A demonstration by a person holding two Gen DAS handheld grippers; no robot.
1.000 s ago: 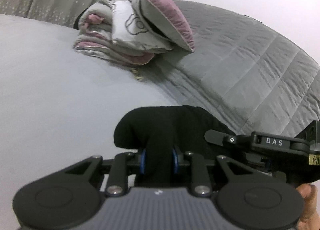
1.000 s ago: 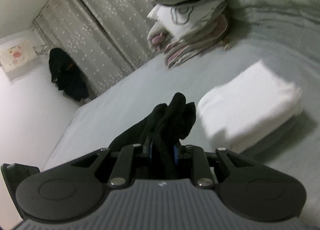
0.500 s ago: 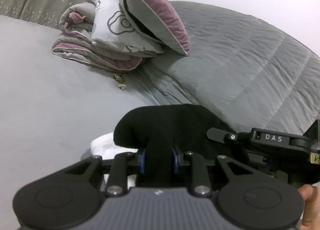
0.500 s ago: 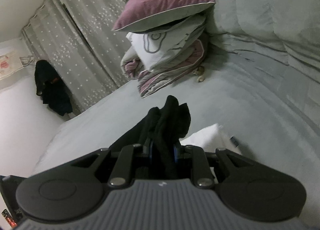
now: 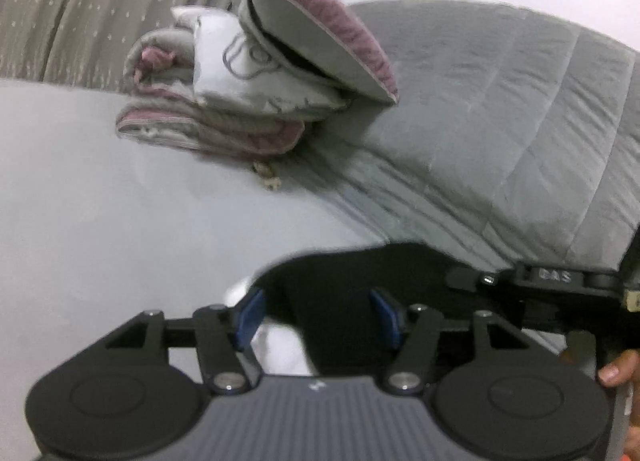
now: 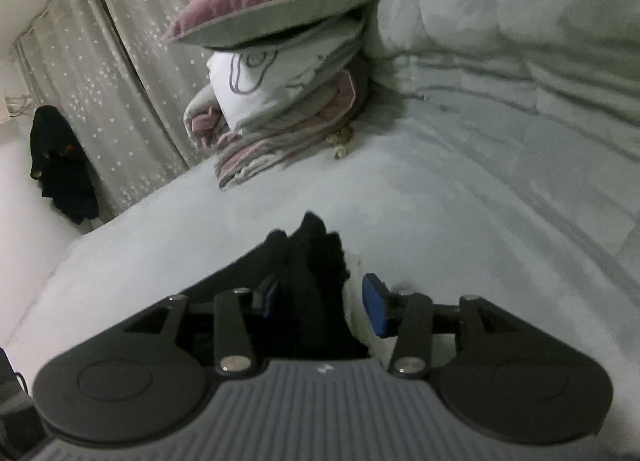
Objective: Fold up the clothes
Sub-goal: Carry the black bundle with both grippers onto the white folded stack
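the bed serves as the folding surface, its bedding pile pushed back toward the curtain, likely to keep room clear. the black garment lies low in front, over a white folded item, seemingly set down as a stack. the left tool and right tool both stand spread, cloth lying loose between the blue pads, pinching nothing, both levelled low over the bed.

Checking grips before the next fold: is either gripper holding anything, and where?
Nothing: left gripper and right gripper both stand open around the black garment.
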